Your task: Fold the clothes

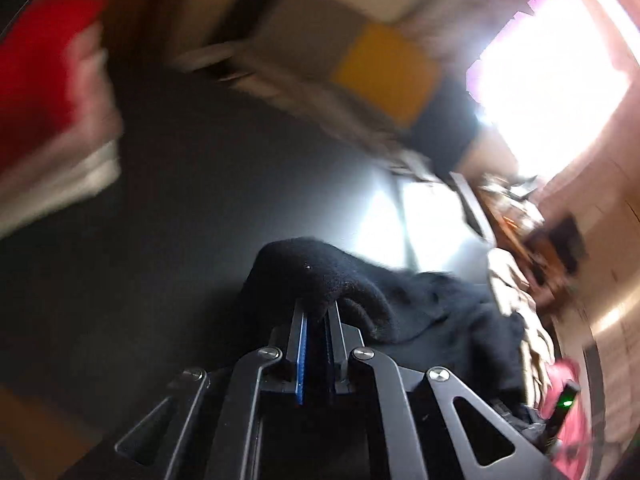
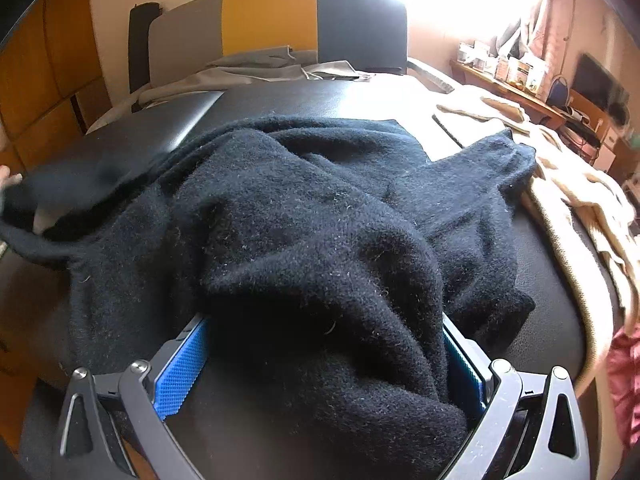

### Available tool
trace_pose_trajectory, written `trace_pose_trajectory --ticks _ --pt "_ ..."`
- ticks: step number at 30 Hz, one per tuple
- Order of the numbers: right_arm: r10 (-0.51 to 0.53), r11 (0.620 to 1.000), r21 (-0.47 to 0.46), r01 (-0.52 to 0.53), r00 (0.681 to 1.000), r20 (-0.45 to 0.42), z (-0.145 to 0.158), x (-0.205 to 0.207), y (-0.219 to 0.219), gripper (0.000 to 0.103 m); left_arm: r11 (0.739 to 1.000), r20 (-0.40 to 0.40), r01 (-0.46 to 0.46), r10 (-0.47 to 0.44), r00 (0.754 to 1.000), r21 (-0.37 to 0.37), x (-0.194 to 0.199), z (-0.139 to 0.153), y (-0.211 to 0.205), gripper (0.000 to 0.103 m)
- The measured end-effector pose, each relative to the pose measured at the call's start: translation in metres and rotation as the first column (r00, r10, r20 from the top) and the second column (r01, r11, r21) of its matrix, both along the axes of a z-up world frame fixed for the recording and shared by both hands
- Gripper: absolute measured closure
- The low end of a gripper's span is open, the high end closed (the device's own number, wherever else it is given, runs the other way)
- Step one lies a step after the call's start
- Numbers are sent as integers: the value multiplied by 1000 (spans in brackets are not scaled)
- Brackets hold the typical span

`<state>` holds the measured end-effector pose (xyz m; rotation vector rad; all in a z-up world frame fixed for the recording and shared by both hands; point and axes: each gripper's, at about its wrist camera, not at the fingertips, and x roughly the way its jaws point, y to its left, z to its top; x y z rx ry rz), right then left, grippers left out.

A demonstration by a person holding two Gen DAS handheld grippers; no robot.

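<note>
The left gripper [image 1: 318,312] pinches a sweater [image 2: 304,216] edge between nearly closed pads. The right gripper [image 2: 320,360] stands spread, a bunched fold between its jaws (whether they press it I cannot tell). Draw the pinched edge taut and level before laying it over. A beige garment [image 2: 576,200] lies right, touching it.

So there's a dark glossy table [image 2: 280,100] with strong window glare on its far right part. Past its far edge stands a chair back [image 2: 276,20] in grey, yellow and dark panels. Orange-brown wooden cabinets [image 2: 44,72] run along the left wall. Off the far right corner a low shelf [image 2: 516,80] holds small boxes and clutter, too small to make out, with a dark screen [image 2: 596,76] just beyond it
</note>
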<state>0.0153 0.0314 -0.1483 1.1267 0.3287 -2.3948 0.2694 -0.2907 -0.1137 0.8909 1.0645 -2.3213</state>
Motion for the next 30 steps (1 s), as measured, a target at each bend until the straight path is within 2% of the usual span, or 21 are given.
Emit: trace_pose_trajectory --ticks 3,5,9,12,13,15,16,18,19,20,21,23,25,27,30 --pt "1 1000 5 -1 1000 2 1 0 -2 0 991 86 -129 126 988 36 31 -21 -12 94" --pt "15 1000 8 -15 1000 -1 1 0 -3 0 979 96 -198 193 977 44 39 -19 -17 79" --pt "51 999 11 -51 999 0 2 0 -3 0 946 139 -323 317 938 28 48 -6 -35 79" --pt "91 996 13 -92 994 57 8 -7 1 0 937 216 -349 335 917 29 50 2 -51 79" --pt "105 994 -23 -104 990 90 16 -11 5 0 932 229 -362 351 908 9 54 7 -54 79" --pt "113 987 -126 -102 990 85 35 -17 16 0 932 227 -350 363 904 -96 59 23 -54 79" --pt "102 978 -186 -90 993 53 52 -22 25 0 941 222 -307 332 917 -139 51 31 -54 78" --pt "91 969 -230 -85 996 13 71 -35 29 0 965 177 -184 217 960 -187 30 47 -47 76" --pt "95 968 -232 -95 995 -10 81 -47 26 0 977 142 -96 125 982 -193 11 55 -39 74" --pt "96 970 -220 -100 995 -26 86 -57 22 0 980 115 -5 28 993 -199 -12 61 -29 72" --pt "100 974 -202 -107 994 -43 89 -67 15 2 972 92 96 -78 993 -213 -38 66 -15 71" --pt "116 982 -143 -124 991 -60 90 -92 -4 16 930 63 276 -269 961 -244 -87 74 14 70" --pt "123 989 -86 -124 992 -20 80 -119 -23 37 868 35 423 -429 903 -261 -137 75 48 70" --pt "127 990 -59 -125 991 39 64 -141 -39 40 811 38 523 -533 845 -262 -186 64 72 70" --pt "114 993 -37 -110 987 113 42 -162 -51 40 773 123 588 -576 808 -237 -231 38 88 70"
